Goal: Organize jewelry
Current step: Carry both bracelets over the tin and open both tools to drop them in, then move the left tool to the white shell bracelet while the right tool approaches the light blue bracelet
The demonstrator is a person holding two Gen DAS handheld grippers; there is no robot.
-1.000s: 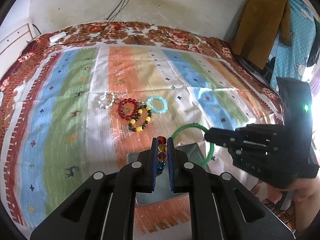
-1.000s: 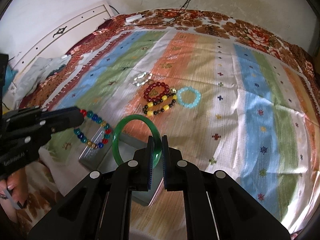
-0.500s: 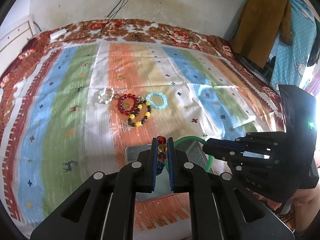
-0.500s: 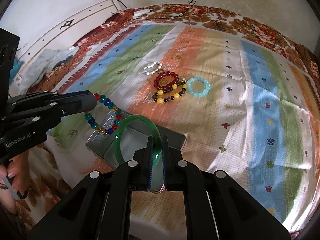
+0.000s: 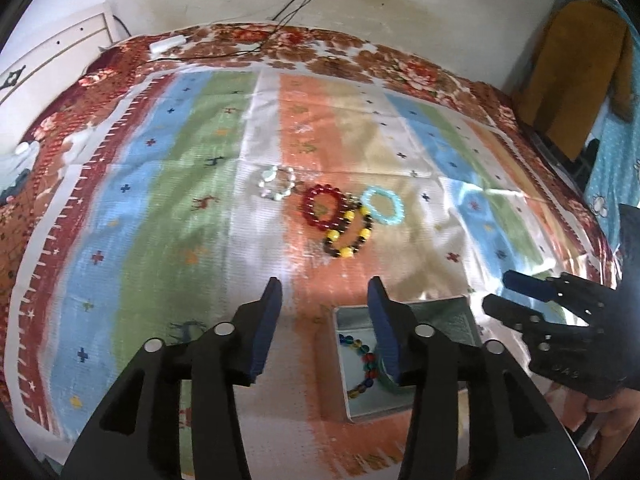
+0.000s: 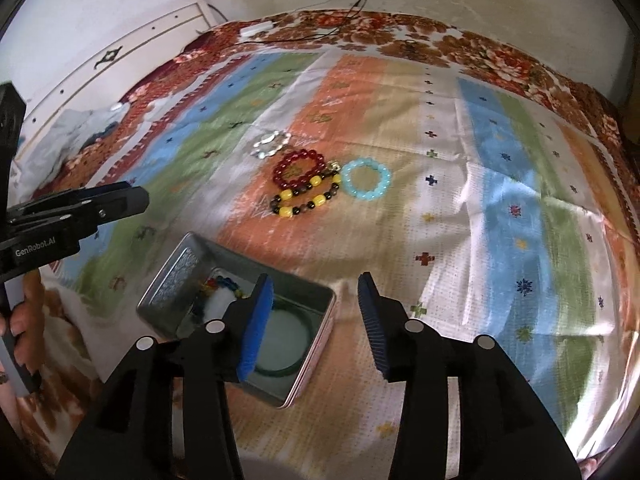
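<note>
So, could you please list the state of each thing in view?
Tin: open, on the bedspread.
Green bangle: flat inside the tin.
Multicolour bracelet: in the tin.
Red bracelet: on the bedspread, outside the tin.
Yellow-black bracelet: beside the red one.
Blue bracelet: on the bedspread.
Clear bracelet: on the bedspread.
Left gripper: opening, empty.
Right gripper: opening, empty.

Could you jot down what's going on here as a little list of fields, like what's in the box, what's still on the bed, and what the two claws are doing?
In the tin box: green bangle, multicoloured bead bracelet
On the bedspread: white bracelet, red bracelet, yellow-and-black bracelet, light blue bracelet
Left gripper: jaws opening, nothing between them
Right gripper: jaws opening, nothing between them
</note>
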